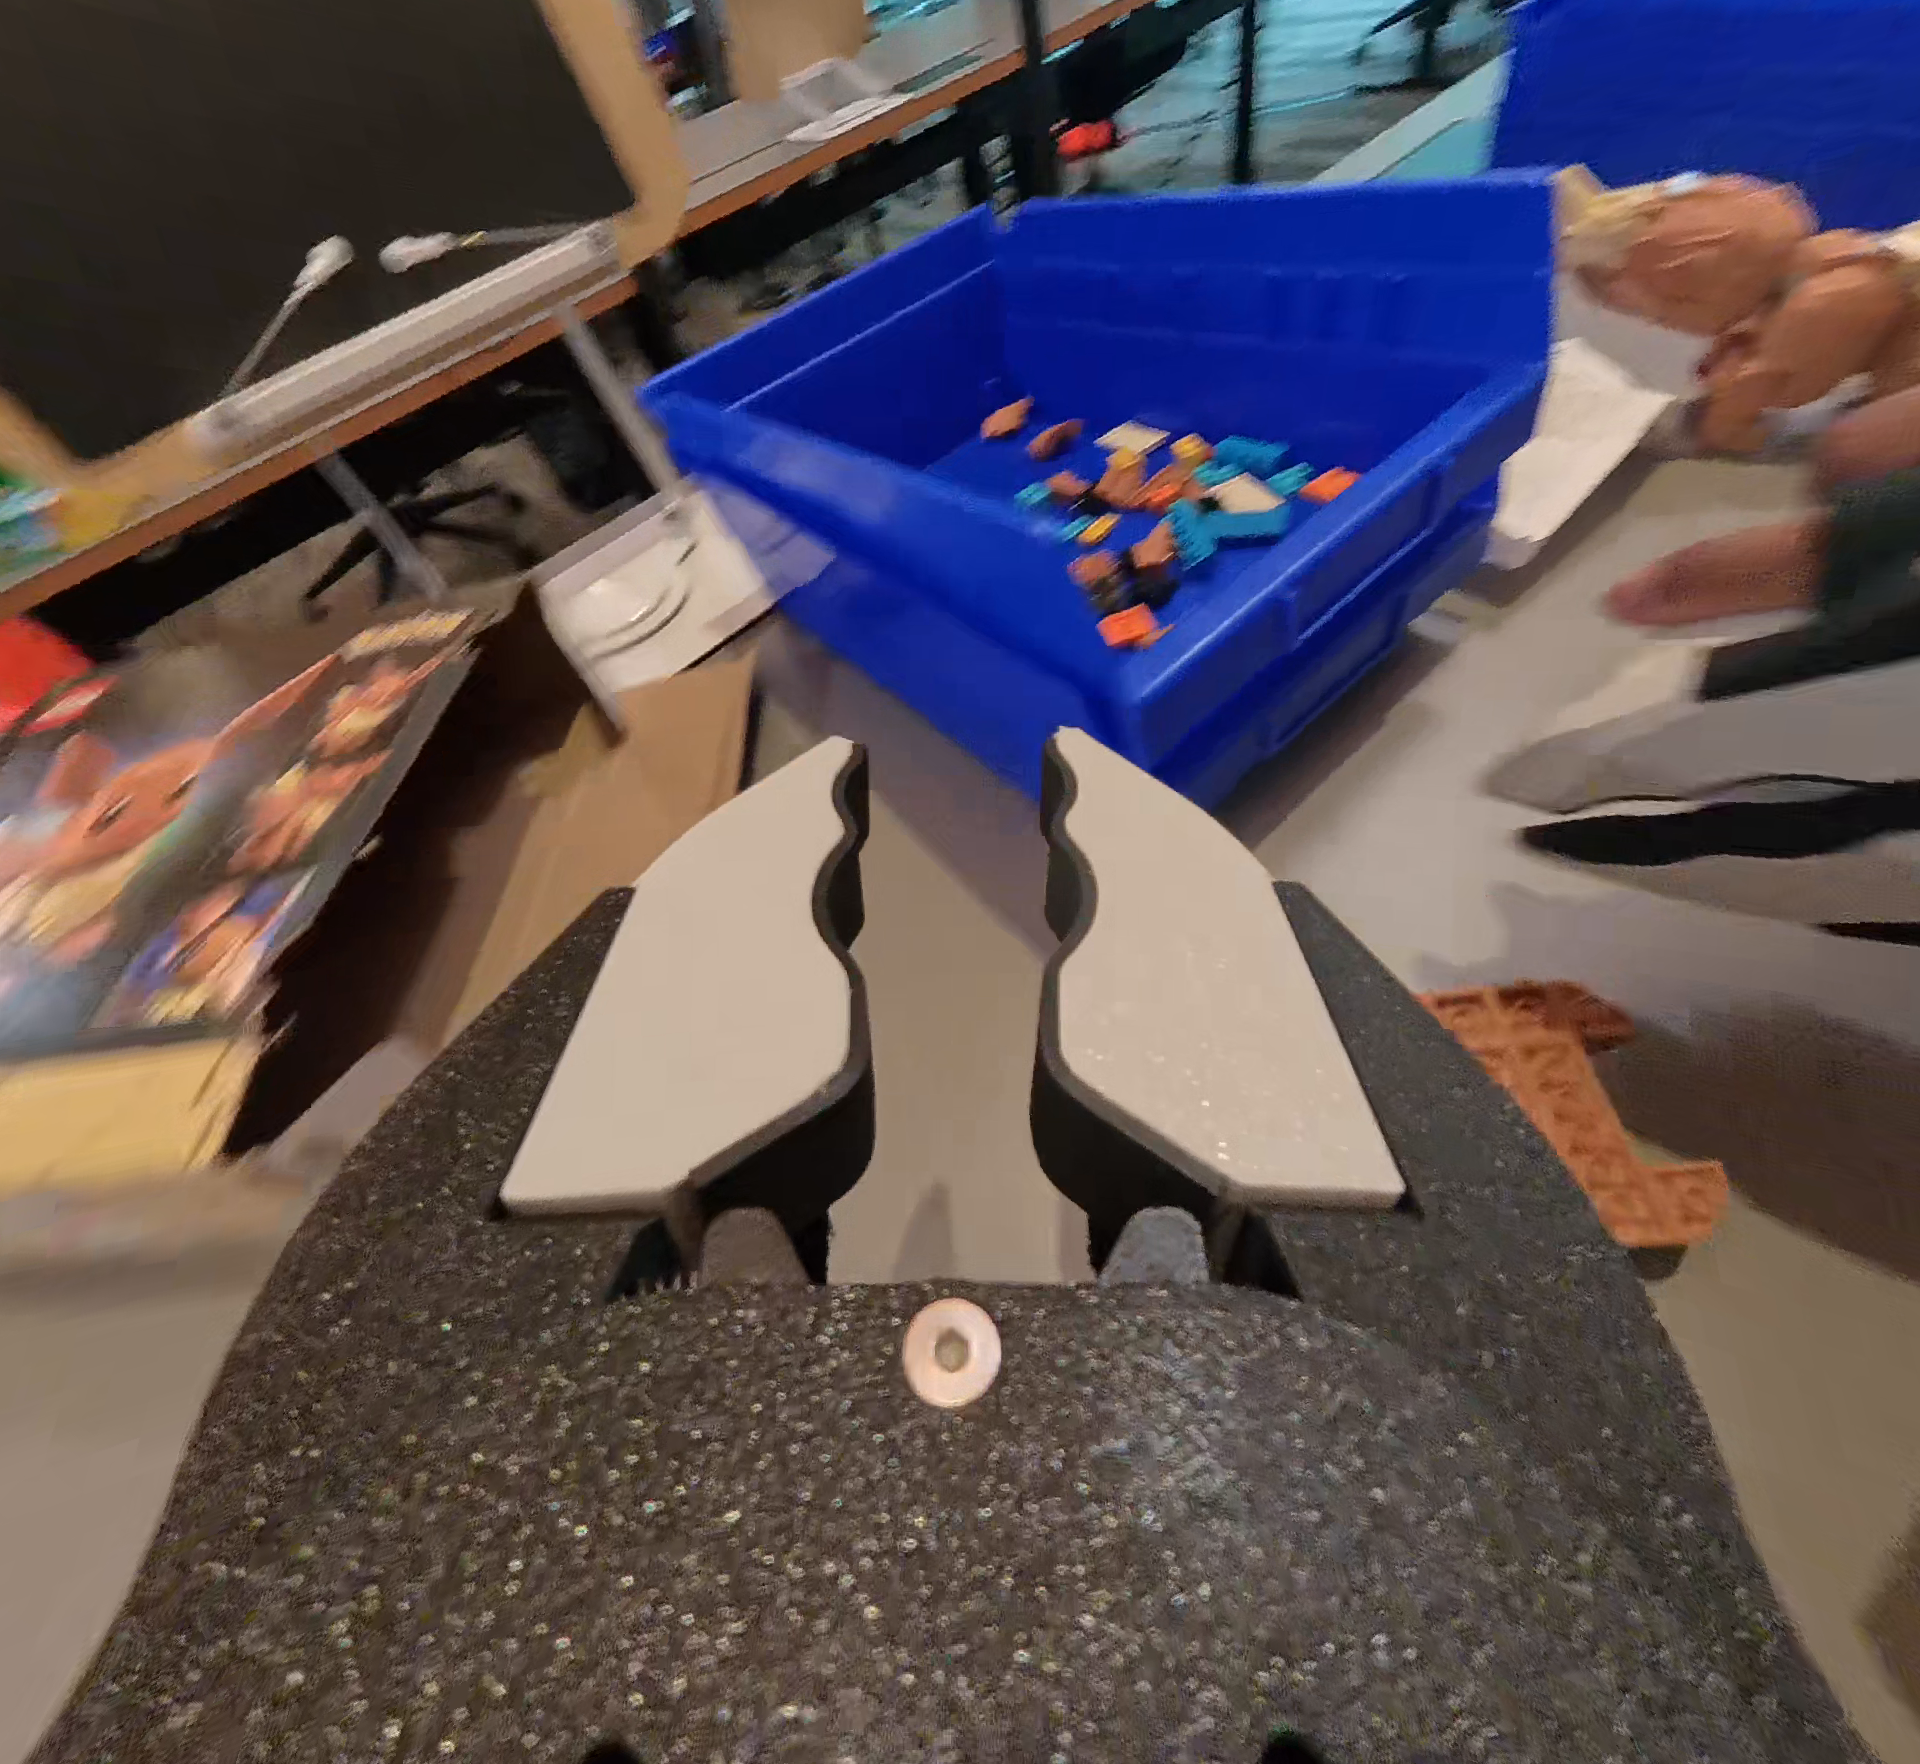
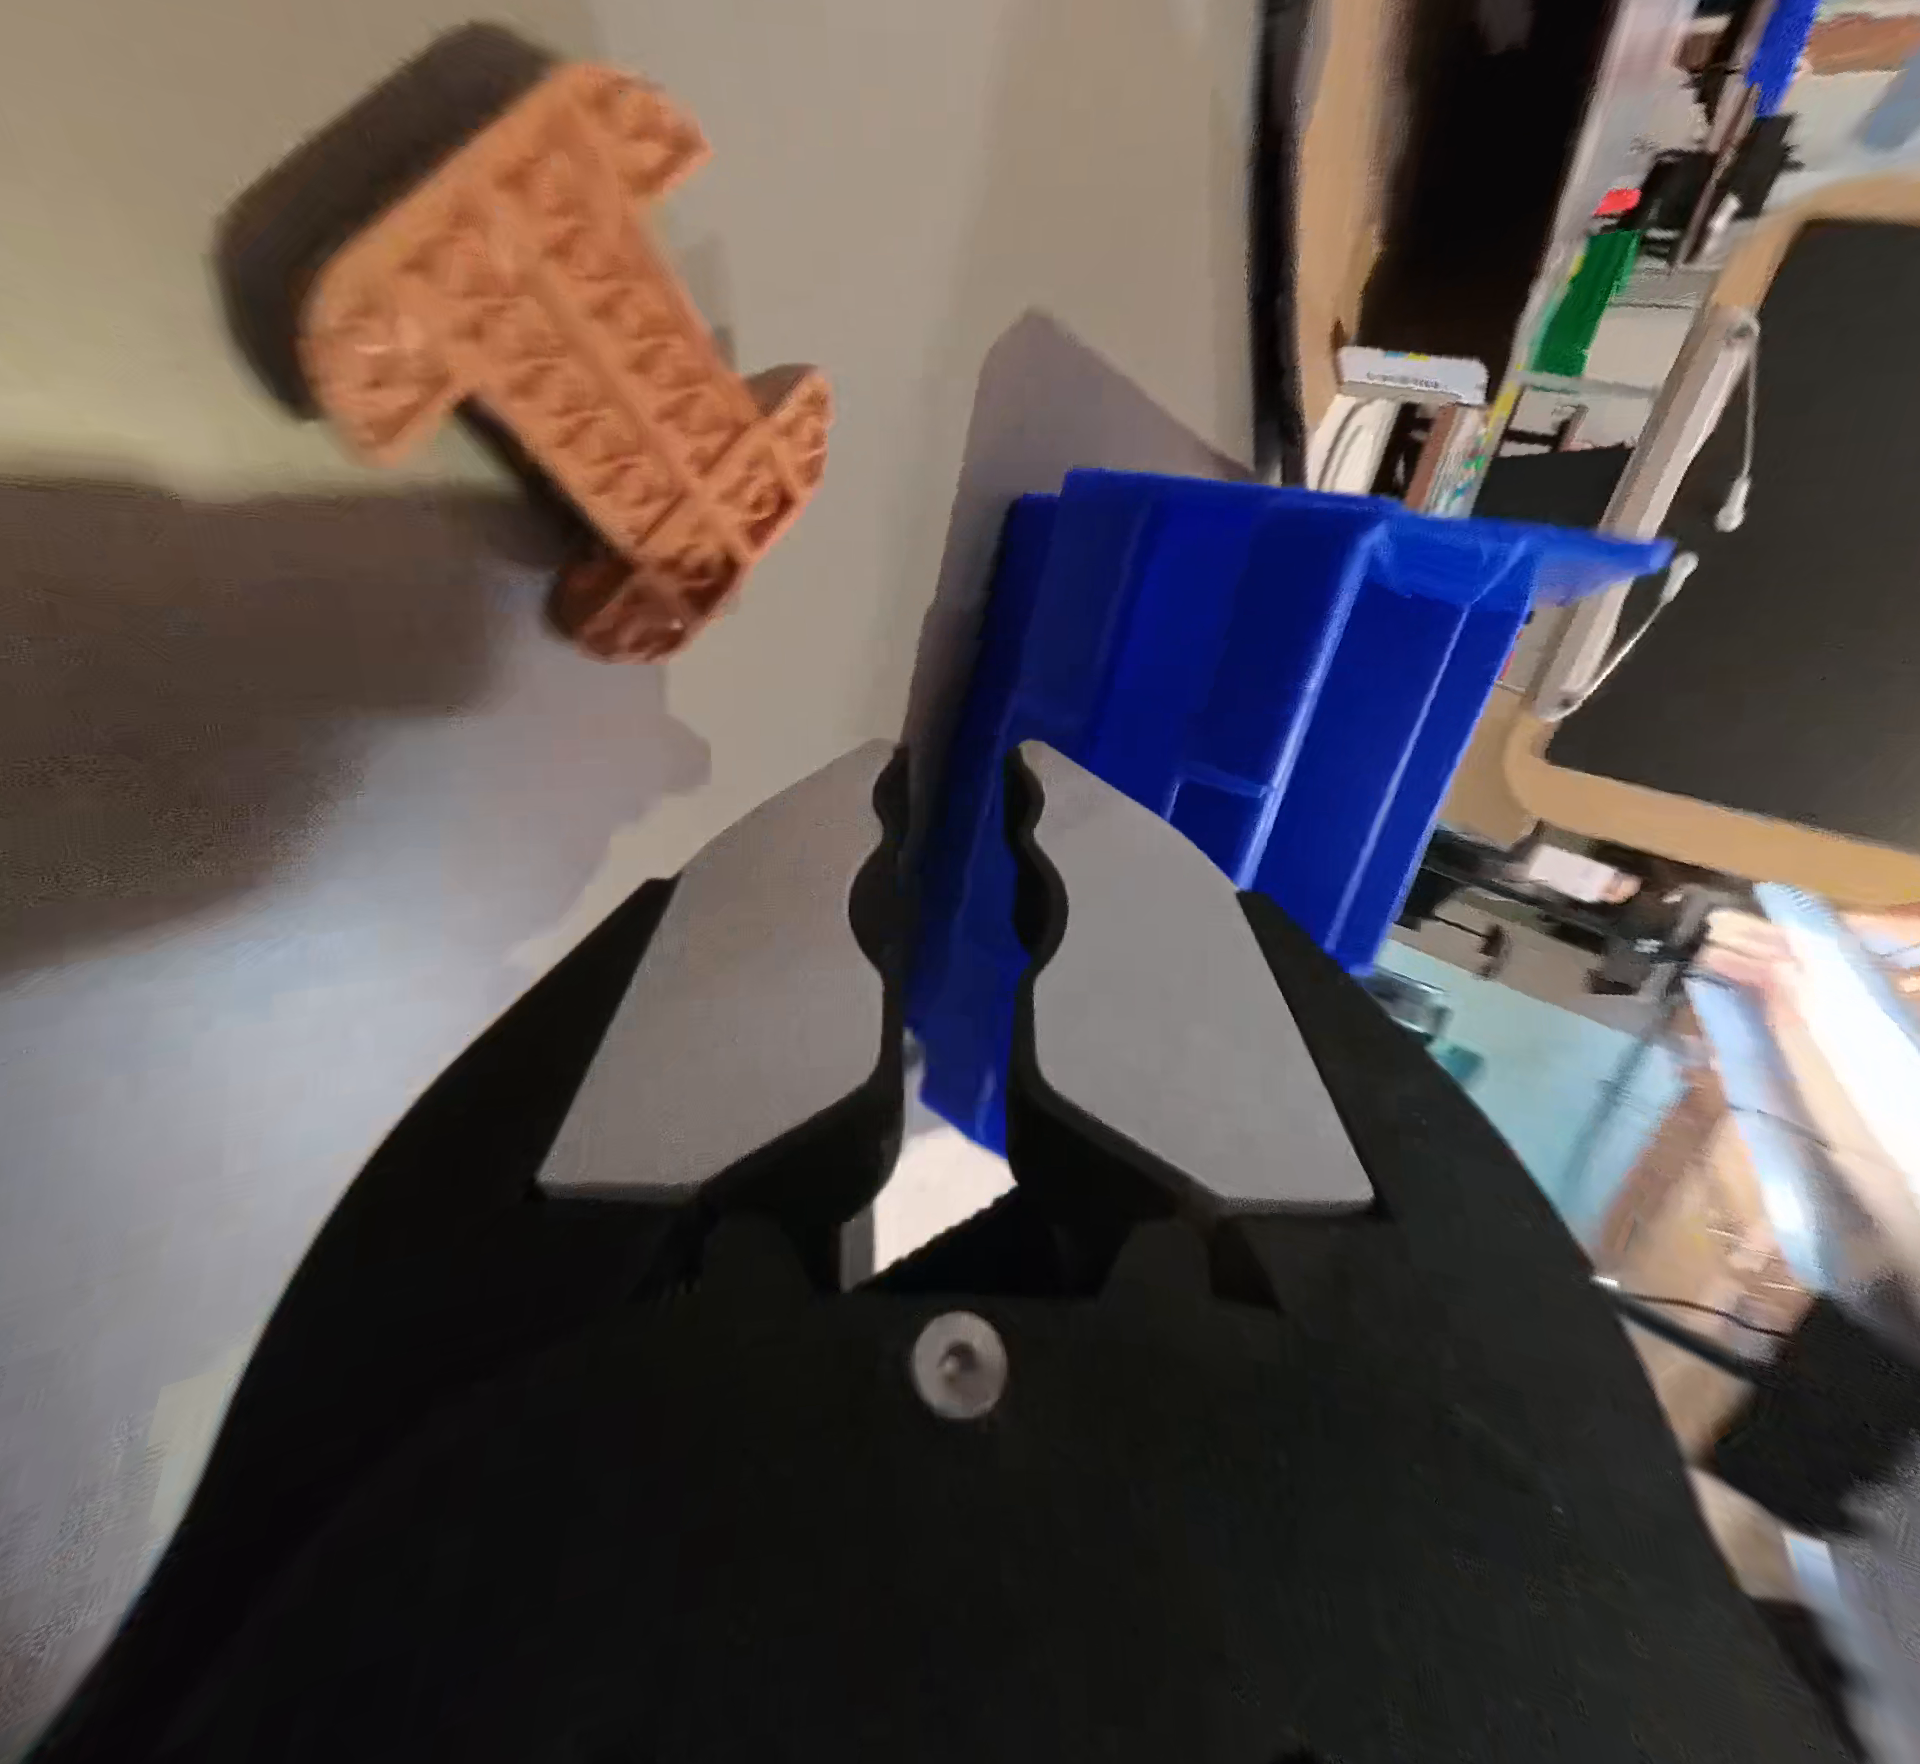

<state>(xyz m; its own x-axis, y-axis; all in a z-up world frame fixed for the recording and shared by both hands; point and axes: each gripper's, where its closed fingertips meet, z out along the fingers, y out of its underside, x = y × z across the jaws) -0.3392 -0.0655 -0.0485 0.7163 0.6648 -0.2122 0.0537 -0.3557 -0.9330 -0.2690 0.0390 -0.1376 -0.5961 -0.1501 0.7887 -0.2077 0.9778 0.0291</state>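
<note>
1. left wrist view: the left gripper (image 1: 956, 748) hovers over the grey table (image 1: 1371, 893) with its jaws part open and nothing between them. it touches nothing.
2. nearest ahead of it sits a blue bin (image 1: 935, 634), tilted in the frame. a scatter of small toy bricks (image 1: 1153, 499) in orange, teal, brown and white lies on the bin's floor.
3. a brown t-shaped brick plate (image 1: 1558, 1091) lies flat on the table just right of this gripper, apart from the bin.
4. off the table's left edge are a picture-printed toy box (image 1: 208, 831) and an open cardboard carton (image 1: 644, 779).
5. right wrist view: the right gripper (image 2: 956, 758) is also part open, somewhat narrower, with no hold on anything that i can make out. the bin's outer wall shows through the gap, beyond the fingertips.
6. the left wrist view puts that gripper near the bin's right side and seemingly clear of it, though blur makes contact hard to rule out.
7. judgement: the bin's walls are thin, smooth and ribbed, so a pinch on the rim would likely let it pivot.
8. beyond the bin on the right are a white paper sheet (image 1: 1579, 447) and a blurred brown brick-built figure (image 1: 1714, 260).
</note>
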